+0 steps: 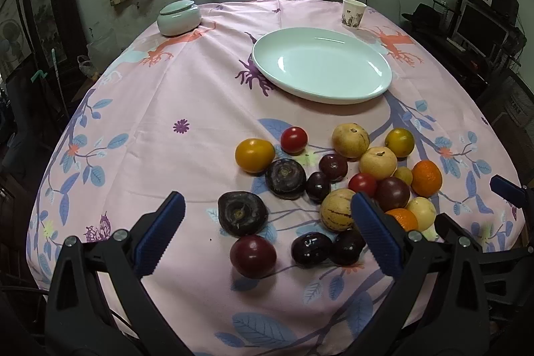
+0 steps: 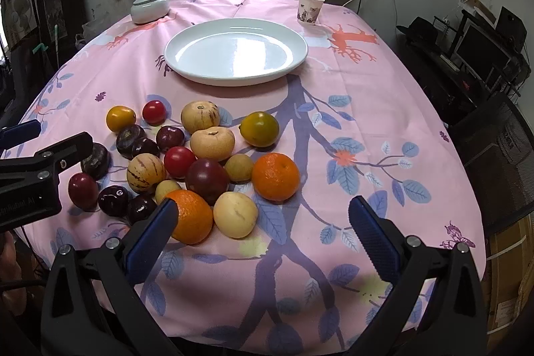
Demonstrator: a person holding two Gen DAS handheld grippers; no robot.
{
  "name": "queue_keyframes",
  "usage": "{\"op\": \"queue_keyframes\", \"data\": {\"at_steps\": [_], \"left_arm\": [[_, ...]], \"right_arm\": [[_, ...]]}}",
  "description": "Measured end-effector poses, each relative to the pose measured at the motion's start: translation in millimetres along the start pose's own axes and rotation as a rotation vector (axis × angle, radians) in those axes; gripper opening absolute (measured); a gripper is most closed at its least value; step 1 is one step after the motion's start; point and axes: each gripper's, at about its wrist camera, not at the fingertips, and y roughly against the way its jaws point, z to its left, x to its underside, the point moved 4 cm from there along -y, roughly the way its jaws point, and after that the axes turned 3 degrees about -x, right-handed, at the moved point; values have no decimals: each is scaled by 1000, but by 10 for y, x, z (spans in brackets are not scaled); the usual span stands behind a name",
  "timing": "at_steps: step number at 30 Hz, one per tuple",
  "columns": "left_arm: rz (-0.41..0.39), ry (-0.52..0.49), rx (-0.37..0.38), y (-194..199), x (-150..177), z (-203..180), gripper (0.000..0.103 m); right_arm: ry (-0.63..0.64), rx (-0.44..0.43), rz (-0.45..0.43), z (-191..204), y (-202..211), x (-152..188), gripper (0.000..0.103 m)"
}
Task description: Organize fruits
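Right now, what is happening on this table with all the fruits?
A person holds two grippers over a pile of fruit on the pink tablecloth. The left gripper and the right gripper are both open and hold nothing. The white plate behind the pile is empty, so no fruit has been sorted yet. A lidded bowl and a paper cup stand at the far edge.

I see the left gripper [image 1: 267,219] wide open above the fruit pile [image 1: 337,186], holding nothing, with the white plate [image 1: 322,64] bare beyond it.
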Motion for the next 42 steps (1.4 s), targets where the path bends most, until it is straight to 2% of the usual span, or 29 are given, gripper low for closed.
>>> {"op": "queue_keyframes", "data": {"at_steps": [5, 9, 13, 15, 16, 18, 19, 20, 22, 26, 29, 33, 37, 42], "left_arm": [[5, 8, -3, 1, -1, 47, 101], [0, 6, -4, 7, 3, 61, 101], [11, 9, -36, 1, 95, 168, 101], [32, 10, -47, -39, 184, 234, 101], [44, 11, -46, -67, 229, 262, 101], [70, 23, -33, -124, 317, 315, 101], [81, 31, -29, -146, 362, 339, 101], [90, 39, -30, -169, 394, 364, 101], [103, 51, -33, -206, 448, 423, 101], [112, 74, -37, -225, 503, 538, 101], [120, 85, -41, -246, 513, 576, 101], [125, 85, -43, -257, 525, 569, 101], [131, 72, -40, -283, 539, 536, 101], [131, 88, 0, -346, 529, 506, 101]], "right_arm": [[-34, -26, -14, -79, 22, 5, 102], [-53, -107, -34, -118, 73, 38, 102], [-54, -142, 2, -138, 35, 188, 102], [-45, -167, -13, -123, 58, 261, 102], [-48, -179, -19, -123, 65, 286, 100], [-55, -204, -27, -124, 59, 309, 83], [-59, -211, -26, -129, 39, 309, 71], [-66, -211, -21, -139, 1, 314, 66], [-66, -209, 6, -140, -107, 335, 66], [-69, -236, 41, -114, -328, 358, 45], [-80, -277, 45, -78, -491, 312, 39], [-80, -264, 30, -72, -546, 222, 38], [-50, -223, 0, -61, -407, 260, 37], [-41, -200, 9, -114, -316, 328, 37]]}}
